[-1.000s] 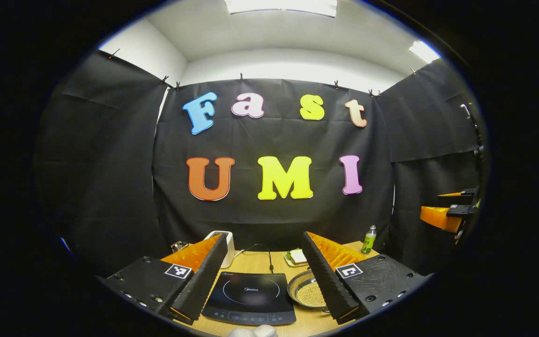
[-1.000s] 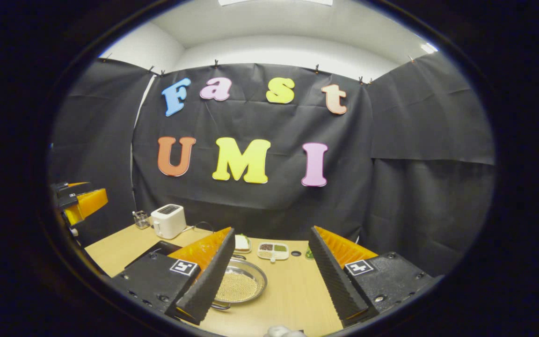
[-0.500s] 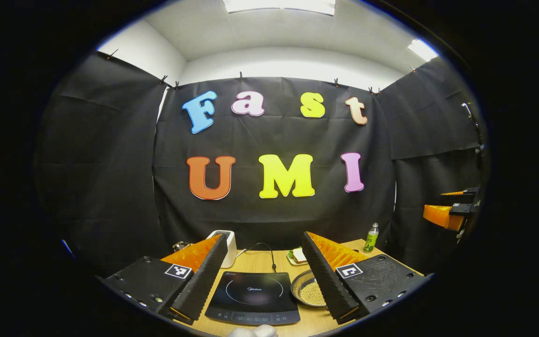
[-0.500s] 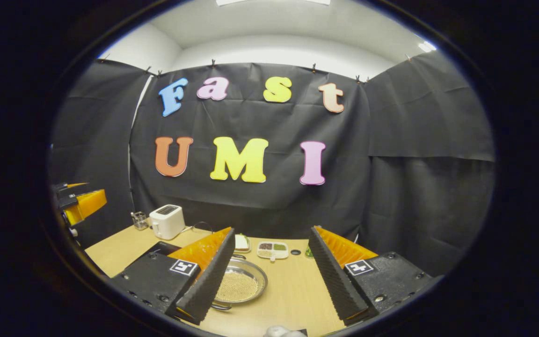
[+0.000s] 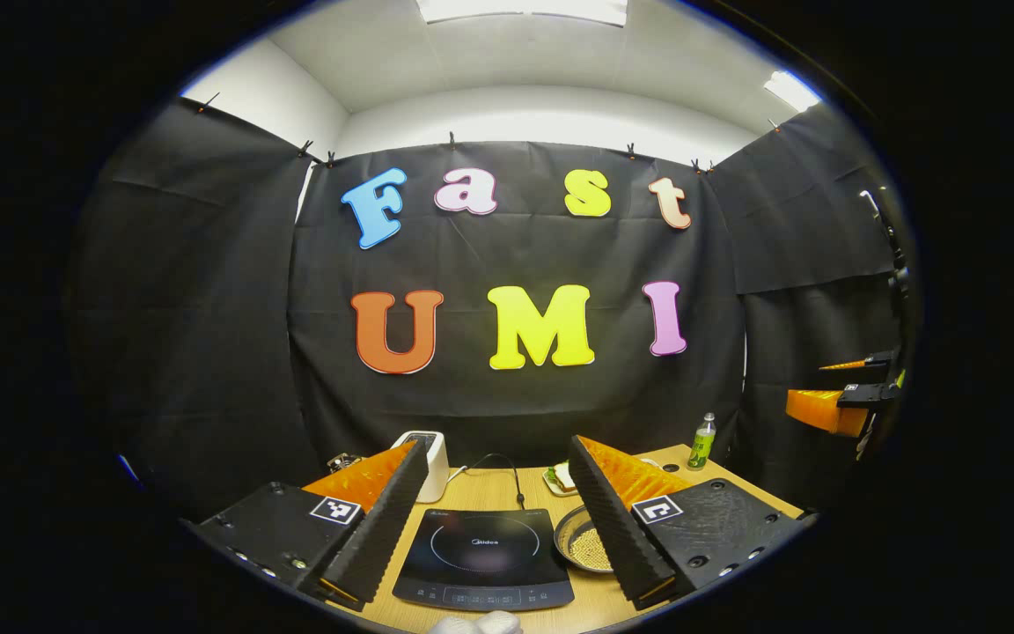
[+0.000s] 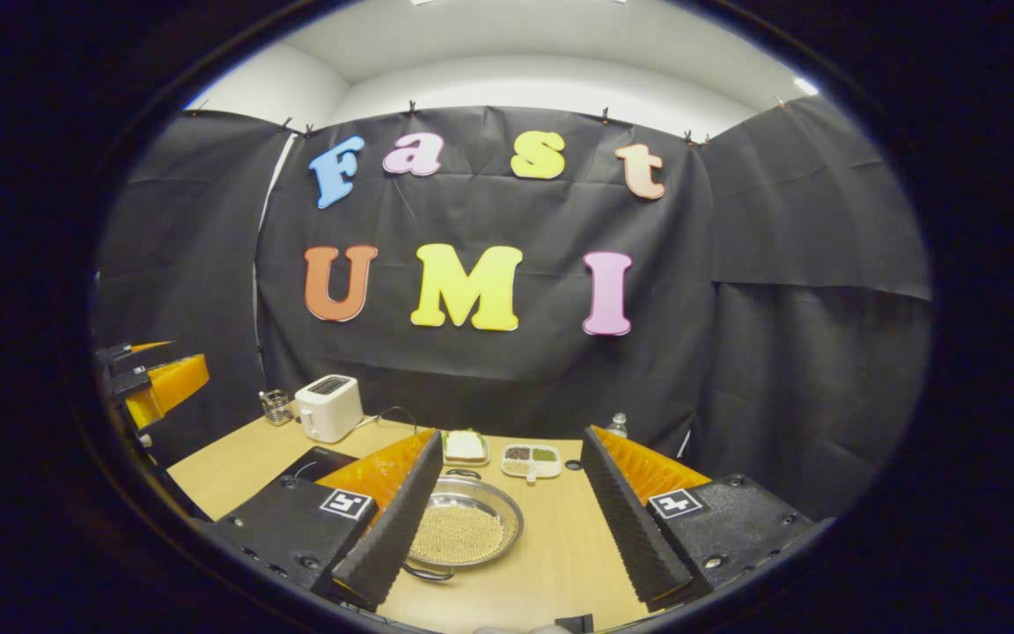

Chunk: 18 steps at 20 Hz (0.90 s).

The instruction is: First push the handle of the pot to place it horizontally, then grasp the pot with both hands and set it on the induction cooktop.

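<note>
On the pale wood surface (image 6: 551,546) sits the shallow round metal pot (image 6: 465,530), full of tiny tan grains, right of the glossy black induction cooktop (image 5: 483,559). White toaster (image 6: 328,408) behind. Both ridged tongs, left (image 5: 496,519) and right (image 6: 511,515), spread wide, holding nothing.

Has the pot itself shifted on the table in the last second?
No. The pot sits the same against the sandwich plate and condiment tray; the camera moved, not the pot.
</note>
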Each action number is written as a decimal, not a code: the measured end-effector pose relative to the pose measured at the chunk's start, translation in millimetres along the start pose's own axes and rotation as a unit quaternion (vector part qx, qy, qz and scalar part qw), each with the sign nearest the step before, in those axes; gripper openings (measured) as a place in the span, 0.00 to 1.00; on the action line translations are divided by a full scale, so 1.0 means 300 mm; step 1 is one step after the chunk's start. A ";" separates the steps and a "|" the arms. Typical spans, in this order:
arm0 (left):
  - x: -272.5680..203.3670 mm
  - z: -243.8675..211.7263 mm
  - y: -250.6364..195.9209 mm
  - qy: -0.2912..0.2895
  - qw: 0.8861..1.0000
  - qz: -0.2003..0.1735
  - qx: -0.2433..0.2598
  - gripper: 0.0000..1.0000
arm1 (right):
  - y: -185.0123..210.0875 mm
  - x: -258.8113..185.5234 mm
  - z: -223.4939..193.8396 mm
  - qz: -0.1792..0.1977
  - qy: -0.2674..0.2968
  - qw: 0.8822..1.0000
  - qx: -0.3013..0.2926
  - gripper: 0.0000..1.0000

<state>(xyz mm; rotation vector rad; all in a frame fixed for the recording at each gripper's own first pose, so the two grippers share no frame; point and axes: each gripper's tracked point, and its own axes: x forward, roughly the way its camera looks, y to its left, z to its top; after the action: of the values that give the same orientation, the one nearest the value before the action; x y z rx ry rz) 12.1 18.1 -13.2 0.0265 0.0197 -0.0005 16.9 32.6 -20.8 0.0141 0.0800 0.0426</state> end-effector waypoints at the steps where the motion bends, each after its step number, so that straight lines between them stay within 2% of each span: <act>1: 0.000 -0.007 0.000 0.001 1.000 -0.002 0.001 0.96 | 0.024 0.010 -0.002 0.010 0.005 1.000 0.002 0.97; 3: 0.000 -0.021 0.011 0.003 1.000 -0.001 0.007 0.96 | 0.088 0.030 -0.036 0.038 0.027 0.999 0.006 0.93; 4: 0.002 -0.029 0.019 0.005 1.000 0.001 0.010 0.96 | 0.127 0.040 -0.048 0.059 0.039 0.997 0.010 0.82; 5: 0.003 -0.038 0.025 0.009 1.000 0.004 0.010 0.95 | 0.173 0.053 -0.071 0.080 0.054 0.995 0.012 0.75; 6: 0.007 -0.049 0.030 0.013 1.000 0.006 0.008 0.96 | 0.203 0.065 -0.103 0.099 0.072 0.992 0.009 0.63; 7: 0.007 -0.056 0.030 0.016 1.000 0.006 0.003 0.95 | 0.220 0.075 -0.135 0.109 0.090 0.990 0.002 0.54; 8: 0.008 -0.057 0.027 0.016 1.000 0.007 0.000 0.96 | 0.256 0.087 -0.156 0.125 0.104 0.987 -0.003 0.37; 9: 0.009 -0.063 0.031 0.017 1.000 0.010 0.000 0.96 | 0.287 0.101 -0.190 0.140 0.119 0.983 -0.008 0.33; 10: 0.011 -0.069 0.043 0.018 1.000 0.014 0.001 0.96 | 0.308 0.118 -0.234 0.148 0.136 0.979 -0.010 0.17; 12: 0.010 -0.079 0.054 0.021 1.000 0.021 -0.001 0.95 | 0.343 0.142 -0.333 0.158 0.177 0.972 -0.007 0.06; 18: -0.002 -0.099 0.081 0.024 0.999 0.036 -0.014 0.95 | 0.442 0.185 -0.643 0.179 0.288 0.941 -0.003 0.04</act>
<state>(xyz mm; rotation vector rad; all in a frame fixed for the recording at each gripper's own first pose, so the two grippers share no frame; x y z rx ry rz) 10.9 43.2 -42.3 -0.0006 0.0662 0.0719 51.2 170.0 -215.3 0.0095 0.6640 0.4130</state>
